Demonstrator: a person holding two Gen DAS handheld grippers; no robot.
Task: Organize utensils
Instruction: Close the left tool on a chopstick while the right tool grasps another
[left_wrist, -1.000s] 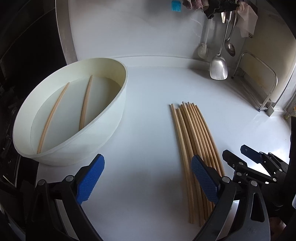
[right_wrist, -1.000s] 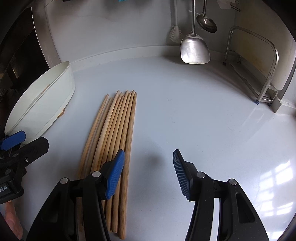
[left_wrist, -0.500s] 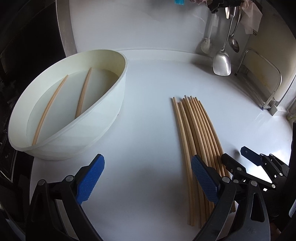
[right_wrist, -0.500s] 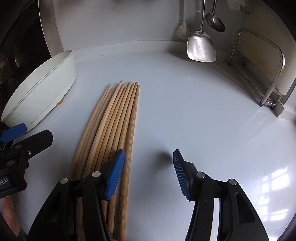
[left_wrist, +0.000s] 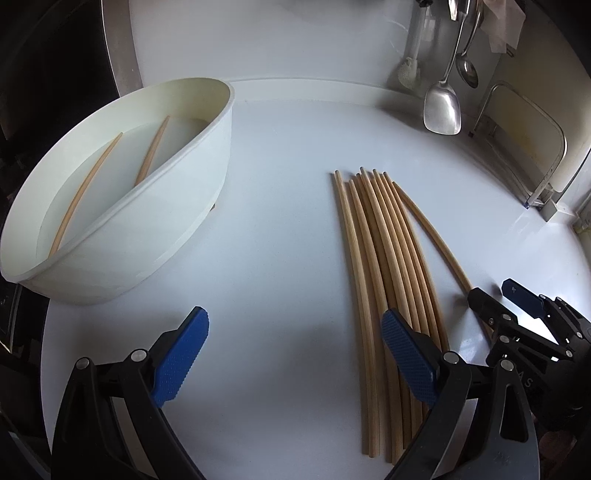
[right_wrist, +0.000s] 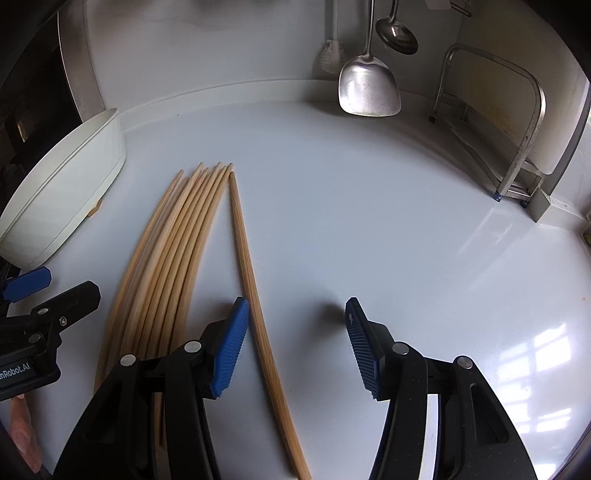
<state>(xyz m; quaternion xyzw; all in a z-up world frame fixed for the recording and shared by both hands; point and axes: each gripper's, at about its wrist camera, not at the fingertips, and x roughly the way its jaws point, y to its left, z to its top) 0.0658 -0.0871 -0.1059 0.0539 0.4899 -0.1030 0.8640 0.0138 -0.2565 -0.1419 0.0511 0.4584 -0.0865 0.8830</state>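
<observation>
While both agape: R tool (right_wrist: 295, 343) astride a lone chopstick (right_wrist: 255, 295), unclamped; L tool (left_wrist: 295, 354) empty.

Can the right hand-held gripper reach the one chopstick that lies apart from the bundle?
Probably yes. The separated chopstick already lies between the open fingers of the right hand-held gripper, close to its left pad, and nothing covers it. The bundle lies beside it, apart.
</observation>
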